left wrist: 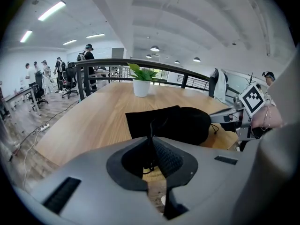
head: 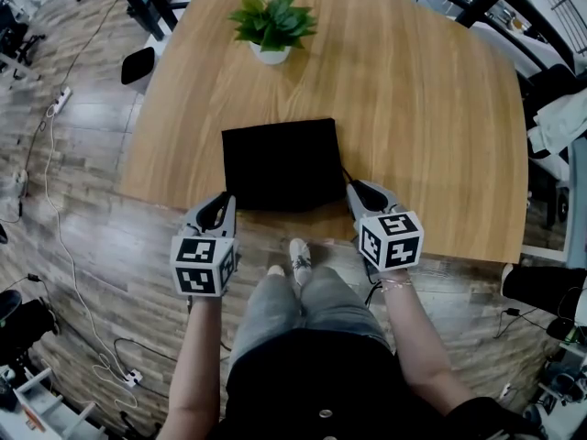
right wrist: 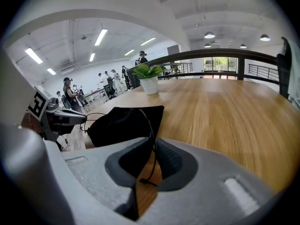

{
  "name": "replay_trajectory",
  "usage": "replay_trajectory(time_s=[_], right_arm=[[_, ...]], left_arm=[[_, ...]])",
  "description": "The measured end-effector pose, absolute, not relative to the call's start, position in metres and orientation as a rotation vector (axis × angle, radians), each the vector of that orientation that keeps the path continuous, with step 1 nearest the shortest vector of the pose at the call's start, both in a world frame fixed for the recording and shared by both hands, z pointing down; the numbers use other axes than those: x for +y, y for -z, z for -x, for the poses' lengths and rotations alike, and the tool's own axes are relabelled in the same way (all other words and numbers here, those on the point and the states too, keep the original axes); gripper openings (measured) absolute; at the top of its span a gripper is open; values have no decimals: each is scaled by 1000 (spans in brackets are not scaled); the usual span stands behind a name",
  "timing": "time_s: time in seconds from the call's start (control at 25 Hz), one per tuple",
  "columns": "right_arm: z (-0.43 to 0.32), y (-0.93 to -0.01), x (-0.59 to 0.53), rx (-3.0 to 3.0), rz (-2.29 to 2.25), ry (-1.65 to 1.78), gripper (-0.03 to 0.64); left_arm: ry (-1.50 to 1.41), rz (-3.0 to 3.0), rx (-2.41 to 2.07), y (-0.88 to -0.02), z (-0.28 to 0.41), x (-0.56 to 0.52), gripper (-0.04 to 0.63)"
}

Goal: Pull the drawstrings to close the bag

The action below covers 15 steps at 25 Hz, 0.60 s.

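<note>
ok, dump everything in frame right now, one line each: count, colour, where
table: 1, light wood, fills the middle of the head view
potted plant: 1, green leaves in a white pot, far side of the table
bag: 1, black, at the near table edge
left drawstring: 1, black, from the bag's left side
right drawstring: 1, black, knotted end, from the bag's right side
power strip: 1, white, on the floor at left
bystanders: several, mostly dark clothes, far background
shoes: 2, pale, below the table edge
left gripper: 1, grey, fingers shut on the left drawstring
right gripper: 1, grey, fingers slightly apart, right drawstring between them
</note>
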State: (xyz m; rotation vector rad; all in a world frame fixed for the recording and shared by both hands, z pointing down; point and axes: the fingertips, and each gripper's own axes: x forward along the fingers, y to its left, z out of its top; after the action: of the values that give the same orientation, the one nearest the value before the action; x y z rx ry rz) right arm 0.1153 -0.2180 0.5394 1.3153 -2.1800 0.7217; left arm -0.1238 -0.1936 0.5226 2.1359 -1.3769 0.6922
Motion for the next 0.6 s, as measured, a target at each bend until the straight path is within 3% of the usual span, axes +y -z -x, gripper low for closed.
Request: replay_trajectory(time_s=[0.08, 0.2, 0.36, 0.6], right_arm=[[-117, -537, -217, -2184, -1327, -738, 63], [-117, -532, -216, -2200, -1330, -745, 75], [-117, -521, -212, -2218, -1368, -723, 95], [-111, -492, -200, -2285, -1399, -696, 98]], left_arm=[[-689, -2134, -1374, -522, 124, -192, 33], [-682, -2134, -1374, -520, 125, -191, 106], [-671, -2139, -1381, -515, 126, -188, 152], [-652, -2157, -1408, -498, 128, -178, 192]])
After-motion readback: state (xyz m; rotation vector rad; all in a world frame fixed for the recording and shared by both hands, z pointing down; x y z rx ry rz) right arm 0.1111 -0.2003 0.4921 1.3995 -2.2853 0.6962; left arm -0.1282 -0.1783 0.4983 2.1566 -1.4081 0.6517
